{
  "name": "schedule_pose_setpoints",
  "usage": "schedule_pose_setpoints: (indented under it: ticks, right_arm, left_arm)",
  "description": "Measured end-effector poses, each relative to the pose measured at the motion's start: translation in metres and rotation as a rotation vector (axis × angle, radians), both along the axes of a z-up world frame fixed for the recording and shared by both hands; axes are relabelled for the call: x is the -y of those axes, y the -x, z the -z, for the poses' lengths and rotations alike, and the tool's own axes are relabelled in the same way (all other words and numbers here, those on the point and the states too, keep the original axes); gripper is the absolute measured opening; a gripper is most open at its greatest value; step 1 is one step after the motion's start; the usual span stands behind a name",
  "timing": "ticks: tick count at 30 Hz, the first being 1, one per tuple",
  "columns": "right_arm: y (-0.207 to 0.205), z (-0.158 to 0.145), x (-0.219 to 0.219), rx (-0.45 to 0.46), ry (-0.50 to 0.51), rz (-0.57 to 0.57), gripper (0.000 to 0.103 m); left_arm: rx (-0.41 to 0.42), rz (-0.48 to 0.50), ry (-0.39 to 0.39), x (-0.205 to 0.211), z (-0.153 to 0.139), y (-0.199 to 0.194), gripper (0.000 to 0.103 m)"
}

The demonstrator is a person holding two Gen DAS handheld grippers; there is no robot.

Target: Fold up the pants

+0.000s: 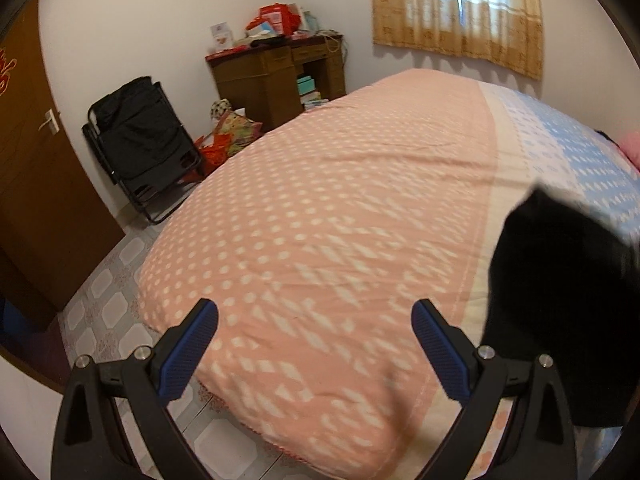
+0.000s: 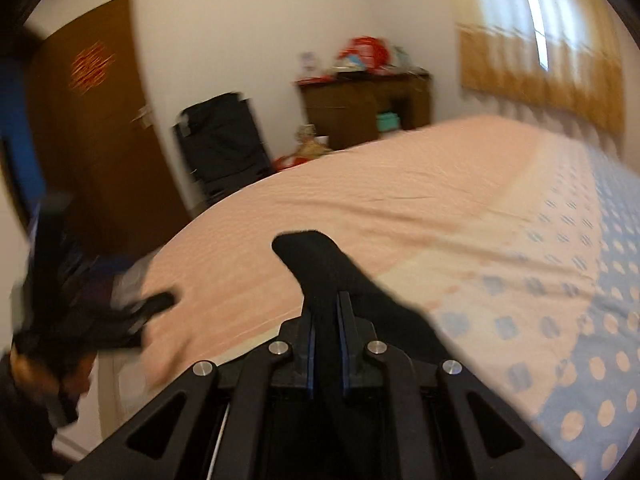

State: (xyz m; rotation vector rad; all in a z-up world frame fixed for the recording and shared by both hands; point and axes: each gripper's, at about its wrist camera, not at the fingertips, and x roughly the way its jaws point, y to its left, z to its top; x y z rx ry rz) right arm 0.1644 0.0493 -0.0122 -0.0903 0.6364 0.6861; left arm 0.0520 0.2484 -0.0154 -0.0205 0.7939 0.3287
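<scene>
The black pants (image 2: 320, 268) are pinched between the shut jaws of my right gripper (image 2: 326, 320) and held up over the near edge of the bed (image 2: 400, 200); a fold of cloth sticks up past the fingertips. In the left wrist view the same black pants (image 1: 560, 300) hang as a dark mass at the right, above the bed (image 1: 320, 208). My left gripper (image 1: 314, 320) is wide open and empty, above the bed's near corner, left of the pants. It shows blurred at the left of the right wrist view (image 2: 120, 312).
The bed has a pink dotted cover and a blue dotted strip (image 1: 568, 148) on the right. A black folding chair (image 1: 140, 144) and a wooden desk (image 1: 276, 76) stand by the far wall. A brown door (image 1: 36, 168) is at left. A curtained window (image 1: 456, 8) is behind the bed.
</scene>
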Motion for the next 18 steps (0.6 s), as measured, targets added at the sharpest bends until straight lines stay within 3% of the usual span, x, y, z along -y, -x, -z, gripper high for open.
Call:
schedule_pose_setpoints:
  ticks: [3,7,11,18]
  right_arm:
    - [0.036,0.027,-0.021,-0.017,0.052,-0.06,0.01]
    - [0.058,0.074,-0.022,-0.152,0.082,-0.081,0.016]
    - [0.072,0.067,0.005,-0.184,-0.038,-0.079,0.053]
    - [0.096,0.033,0.077,-0.157,-0.185,0.03,0.054]
  left_arm:
    - [0.01,-0.008,-0.005,-0.005,-0.002,0.006,0.1]
    - [0.017,0.013,-0.017,0.0,-0.004,0.01,0.1]
    - [0.023,0.048,-0.032,0.01,-0.003,0.007,0.1]
    - [0.01,0.111,0.004,0.036,0.003,0.003,0.1]
